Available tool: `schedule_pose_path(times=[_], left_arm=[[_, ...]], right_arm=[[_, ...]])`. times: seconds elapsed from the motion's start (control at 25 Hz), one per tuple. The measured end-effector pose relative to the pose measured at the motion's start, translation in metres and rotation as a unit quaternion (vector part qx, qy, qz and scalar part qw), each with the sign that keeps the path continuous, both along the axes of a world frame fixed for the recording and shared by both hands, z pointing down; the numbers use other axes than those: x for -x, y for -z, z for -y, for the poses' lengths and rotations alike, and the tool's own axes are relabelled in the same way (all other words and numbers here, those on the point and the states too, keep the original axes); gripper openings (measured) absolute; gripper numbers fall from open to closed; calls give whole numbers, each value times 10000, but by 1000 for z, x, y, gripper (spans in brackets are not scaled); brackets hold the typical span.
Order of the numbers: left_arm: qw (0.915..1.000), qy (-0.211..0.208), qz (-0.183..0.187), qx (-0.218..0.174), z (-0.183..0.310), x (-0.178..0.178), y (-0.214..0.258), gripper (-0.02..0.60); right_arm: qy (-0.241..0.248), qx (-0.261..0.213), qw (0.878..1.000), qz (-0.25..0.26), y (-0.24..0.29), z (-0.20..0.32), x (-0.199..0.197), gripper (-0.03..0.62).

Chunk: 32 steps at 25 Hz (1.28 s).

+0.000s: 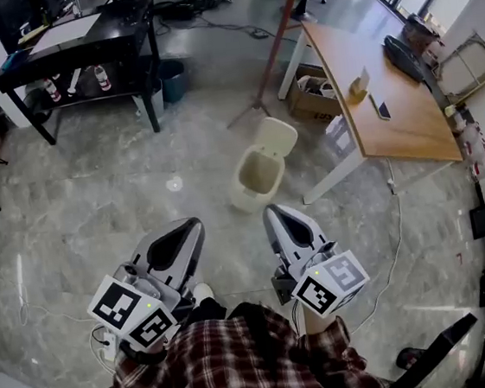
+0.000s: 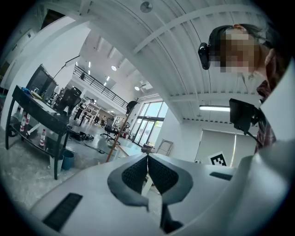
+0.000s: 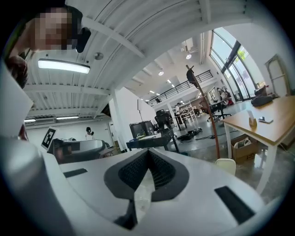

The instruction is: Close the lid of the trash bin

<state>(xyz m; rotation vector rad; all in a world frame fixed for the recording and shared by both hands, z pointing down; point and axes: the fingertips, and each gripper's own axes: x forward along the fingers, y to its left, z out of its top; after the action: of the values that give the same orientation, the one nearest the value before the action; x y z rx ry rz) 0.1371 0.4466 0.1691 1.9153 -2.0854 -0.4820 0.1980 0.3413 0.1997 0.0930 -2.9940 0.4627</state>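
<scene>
Both grippers sit low in front of you, well short of the trash bin. Your left gripper (image 1: 194,225) has its jaws pressed together with nothing between them. Your right gripper (image 1: 272,211) is the same, its pads meeting and empty.

The trash bin (image 1: 245,197) stands on the marbled floor (image 1: 96,205) ahead of you, roughly between the two gripper tips. Its mouth is open and its lid (image 1: 277,134) is tipped up at the far rim, leaning away from you. In the right gripper view, a pale rounded edge low on the right is probably that lid, though the distortion there makes it hard to be sure.

The floor is bare between you and the bin's near rim, and along its left side. On its right, the white leg of the wooden desk (image 1: 394,115) slants close by. A cardboard box (image 1: 309,94) sits under that desk, just beyond the lid. A reddish pole (image 1: 274,50) comes down to the floor beyond the lid, to its left. A cable (image 1: 396,232) trails over the floor to the right of your right gripper. The black desk (image 1: 77,42) and blue bucket (image 1: 173,79) are well apart, far left.
</scene>
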Motion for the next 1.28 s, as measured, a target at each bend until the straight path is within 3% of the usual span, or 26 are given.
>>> schedule_pose_path(times=[0.2,0.48,0.88,1.28], left_arm=[[9998,-103,-63,137,3,40,-16,12],[9988,-102,-361,306,33,79,-42,12],[9978,-530,-319,226,152,141,-36,12],[9967,-788,-156,80,254,166,-11,12]], right_arm=[[-31,98,9997,-209,-19,-1,41,12],[-238,292,9983,-451,-41,38,66,12],[-628,193,9971,-372,-32,149,125,12],[-878,18,9956,-314,-9,251,141,12]])
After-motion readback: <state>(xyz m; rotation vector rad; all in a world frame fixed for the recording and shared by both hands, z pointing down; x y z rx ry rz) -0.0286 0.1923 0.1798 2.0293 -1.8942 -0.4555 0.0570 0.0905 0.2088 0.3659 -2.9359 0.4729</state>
